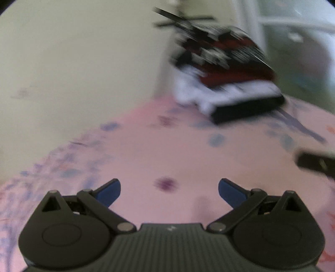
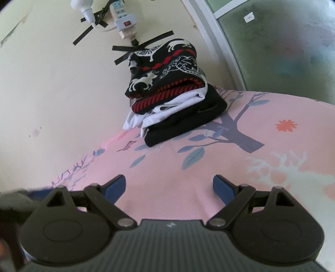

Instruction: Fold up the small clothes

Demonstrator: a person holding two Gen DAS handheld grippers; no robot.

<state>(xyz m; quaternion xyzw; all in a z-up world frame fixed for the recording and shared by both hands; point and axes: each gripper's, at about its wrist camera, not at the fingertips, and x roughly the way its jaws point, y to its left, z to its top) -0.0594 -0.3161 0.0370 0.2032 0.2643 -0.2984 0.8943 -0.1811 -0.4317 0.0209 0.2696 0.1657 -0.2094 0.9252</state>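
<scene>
A stack of folded clothes [image 2: 173, 96] lies on the pink patterned bed sheet [image 2: 167, 171] against the wall: a black, red and white patterned knit on top, white garments in the middle, a black garment at the bottom. The stack also shows, blurred, in the left wrist view [image 1: 226, 77]. My left gripper [image 1: 169, 191] is open and empty over the sheet, well short of the stack. My right gripper [image 2: 169, 188] is open and empty, also short of the stack. A dark part of the right gripper [image 1: 316, 164] shows at the right edge of the left wrist view.
A cream wall [image 2: 52, 83] runs along the bed's far left side, with a power strip [image 2: 123, 18] and black tape strips on it. A window with a white frame [image 2: 211, 37] stands behind the stack to the right.
</scene>
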